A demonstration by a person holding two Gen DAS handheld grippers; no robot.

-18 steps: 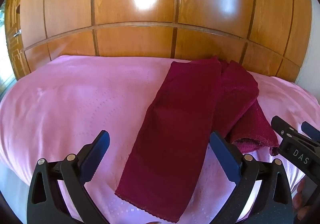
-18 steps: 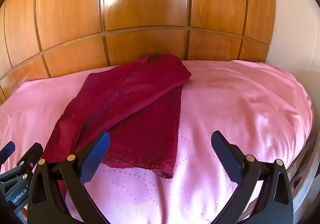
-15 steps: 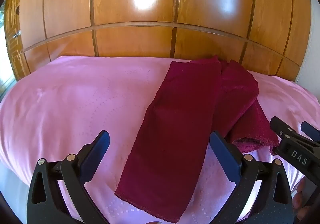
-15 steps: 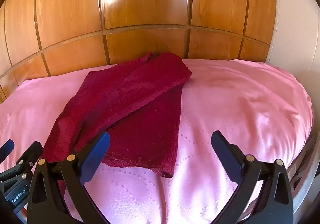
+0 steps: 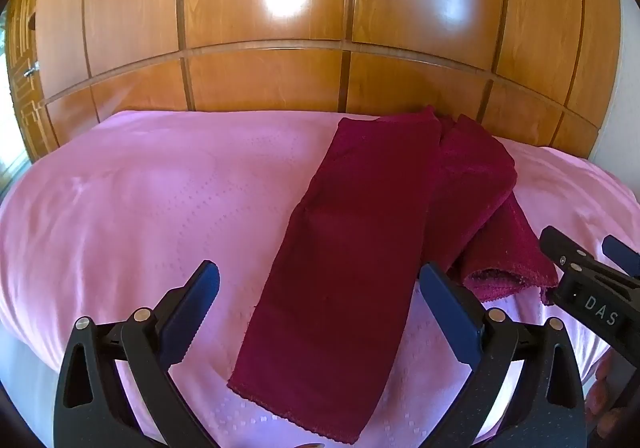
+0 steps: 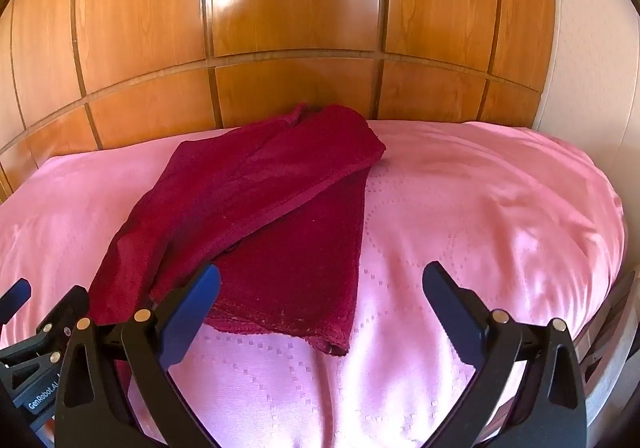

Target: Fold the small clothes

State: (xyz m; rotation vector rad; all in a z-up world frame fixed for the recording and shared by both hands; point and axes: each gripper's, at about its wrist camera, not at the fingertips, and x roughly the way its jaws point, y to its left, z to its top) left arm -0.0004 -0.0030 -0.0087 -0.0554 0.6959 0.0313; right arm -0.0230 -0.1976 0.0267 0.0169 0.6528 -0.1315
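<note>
Currently my left claw (image 5: pixel 319 312) is spread wide, nothing between its jaws, hovering above the near end of the cloth (image 5: pixel 352 248). My right claw (image 6: pixel 321 312) is likewise spread and empty; its left finger (image 6: pixel 192 312) sits over the cloth's near hem. Beyond, the dark red cloth lies loosely folded on the pink bed cover (image 5: pixel 160 200), one long strip flat, the rest bunched beside it. Farther back stands the wooden panel wall (image 6: pixel 296 8).
</note>
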